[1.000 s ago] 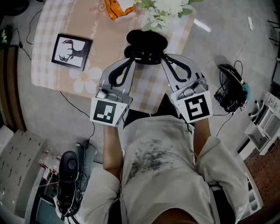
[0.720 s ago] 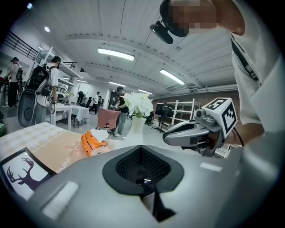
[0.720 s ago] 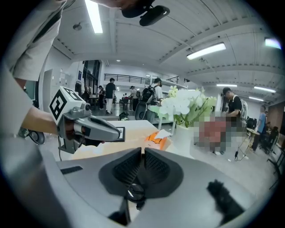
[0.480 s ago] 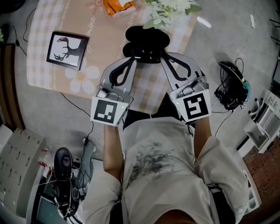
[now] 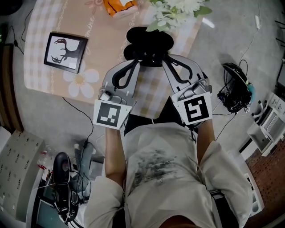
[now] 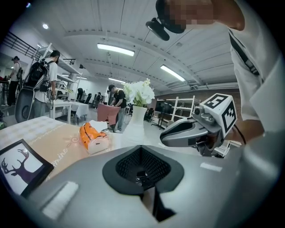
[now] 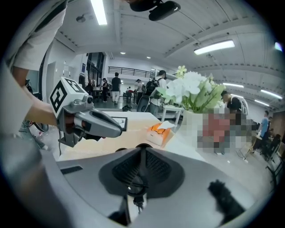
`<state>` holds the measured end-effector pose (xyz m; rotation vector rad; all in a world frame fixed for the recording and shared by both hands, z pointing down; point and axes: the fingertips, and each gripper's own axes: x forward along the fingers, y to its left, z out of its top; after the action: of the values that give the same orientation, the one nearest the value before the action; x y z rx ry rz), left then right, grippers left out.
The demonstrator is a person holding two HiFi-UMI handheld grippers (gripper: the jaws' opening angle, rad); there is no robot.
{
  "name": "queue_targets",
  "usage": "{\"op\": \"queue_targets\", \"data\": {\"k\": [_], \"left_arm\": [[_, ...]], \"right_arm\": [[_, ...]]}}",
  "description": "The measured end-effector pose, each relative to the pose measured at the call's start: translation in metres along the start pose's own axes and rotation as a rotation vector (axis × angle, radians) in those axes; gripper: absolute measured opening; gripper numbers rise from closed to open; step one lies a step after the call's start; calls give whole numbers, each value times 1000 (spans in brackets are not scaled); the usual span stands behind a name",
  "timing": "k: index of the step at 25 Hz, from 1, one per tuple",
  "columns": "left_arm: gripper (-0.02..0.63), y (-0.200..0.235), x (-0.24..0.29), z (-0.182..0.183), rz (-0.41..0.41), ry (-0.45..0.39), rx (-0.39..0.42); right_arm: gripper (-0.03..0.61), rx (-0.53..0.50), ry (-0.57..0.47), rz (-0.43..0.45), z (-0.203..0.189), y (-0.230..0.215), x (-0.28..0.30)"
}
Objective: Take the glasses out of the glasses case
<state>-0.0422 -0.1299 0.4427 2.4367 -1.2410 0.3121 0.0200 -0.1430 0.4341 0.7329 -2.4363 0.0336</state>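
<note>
1. Left tongs (image 6: 142, 170) are clenched, pads pressed together, with their tip on the near left end of the black glasses case (image 5: 148, 42).
2. Right tongs (image 7: 139, 180) are clenched too, tip on the case's near right end. A thin dark piece sits at the seam, probably the case's rim, though that view is poor.
3. The left forearm (image 5: 114, 151) and right forearm (image 5: 205, 136) reach straight forward from the body, and the two tongs angle inward to meet at the case.
4. The case lies on the desk (image 5: 107, 49), just this side of the white flowers (image 5: 176, 11). A framed deer picture (image 5: 64, 51) lies well to its left.
</note>
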Motion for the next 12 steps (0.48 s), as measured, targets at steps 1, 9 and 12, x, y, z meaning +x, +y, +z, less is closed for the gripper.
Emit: {"op": "queue_targets", "data": {"k": [1, 9, 12], "left_arm": [[8, 1, 1, -1, 1, 1, -1], [8, 2, 6, -10, 8, 14, -4], [8, 2, 8, -14, 9, 20, -5]], "right_arm": [[18, -4, 5, 2, -2, 0, 2], [20, -33, 40, 28, -16, 5, 14], [20, -34, 46, 36, -20, 5, 18]]}}
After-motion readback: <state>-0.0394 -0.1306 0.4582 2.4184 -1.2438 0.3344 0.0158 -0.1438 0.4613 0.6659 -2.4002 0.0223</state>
